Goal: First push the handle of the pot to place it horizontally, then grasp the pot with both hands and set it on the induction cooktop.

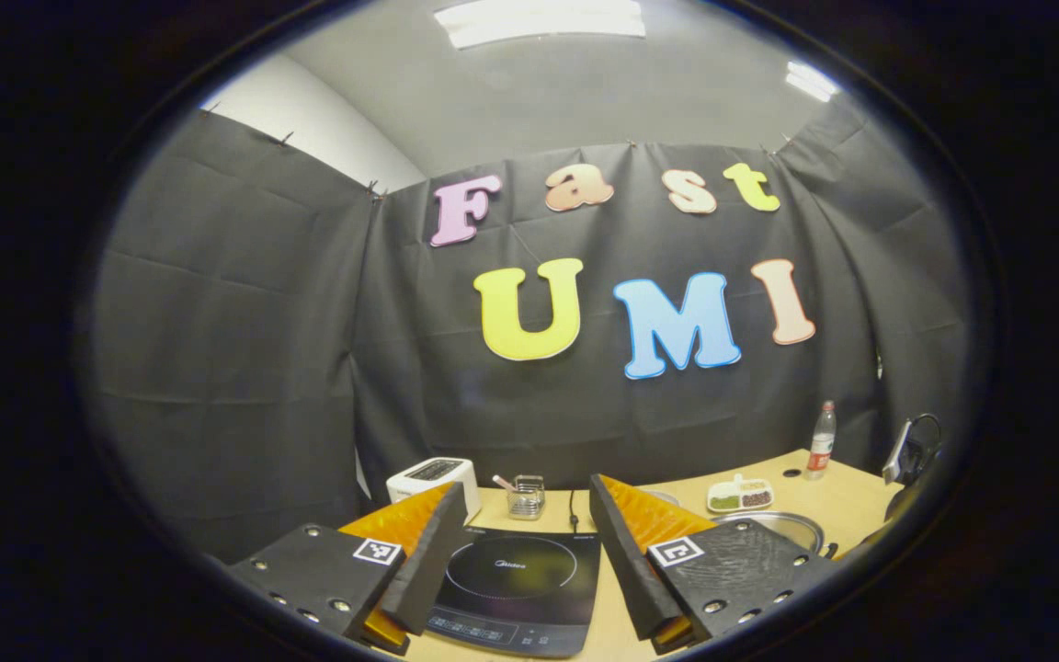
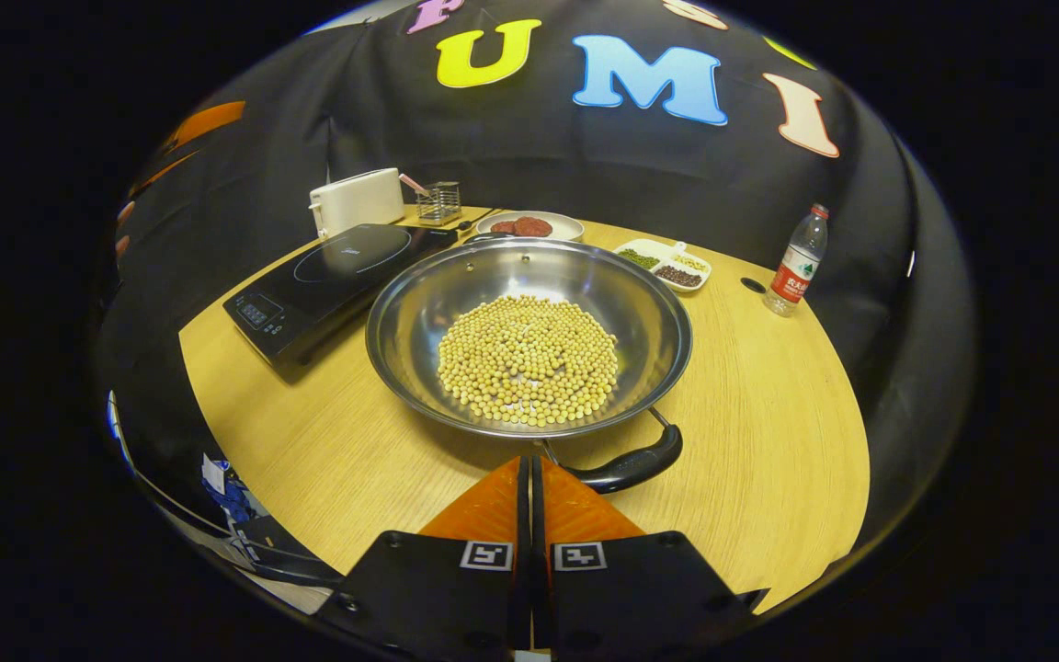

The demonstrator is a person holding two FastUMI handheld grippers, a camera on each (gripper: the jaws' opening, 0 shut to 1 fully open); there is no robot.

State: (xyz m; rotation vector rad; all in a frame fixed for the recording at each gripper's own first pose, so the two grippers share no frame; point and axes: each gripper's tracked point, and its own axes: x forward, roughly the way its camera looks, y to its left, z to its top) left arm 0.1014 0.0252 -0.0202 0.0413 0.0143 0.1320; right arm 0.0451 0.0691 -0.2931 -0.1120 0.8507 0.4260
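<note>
- The booth holds a pale wooden surface [image 2: 768, 441] in front of black cloth, with ceiling lights above in the left gripper view.
- Left side first: the induction cooktop [image 2: 336, 276] lies at about 10 o'clock from the pot [image 2: 529, 336], just beside its rim; a white toaster [image 2: 357, 199] and a small wire rack [image 2: 438, 202] stand behind it.
- The left gripper [image 1: 520, 542] hangs with its jaws wide apart, the cooktop visible between them.
- The pot sits mid-surface, full of loose soybeans [image 2: 528, 360]; a hard shove or a tilted lift would likely roll them over the rim.
- The right gripper [image 2: 530, 483] has its fingers together, holding nothing, its tips just beside the black handle [image 2: 631, 464], which points toward 5 o'clock from the pot.
- Pushing with closed tips, I judge, could slip off the rounded handle or slide the whole pot into the cooktop's edge.
- A plate of reddish food [image 2: 529, 225] at 12 o'clock and a divided dish [image 2: 667, 262] at 1 o'clock crowd the far rim.
- A bottle [image 2: 796, 262] stands well apart at 2 o'clock, out of the way.
</note>
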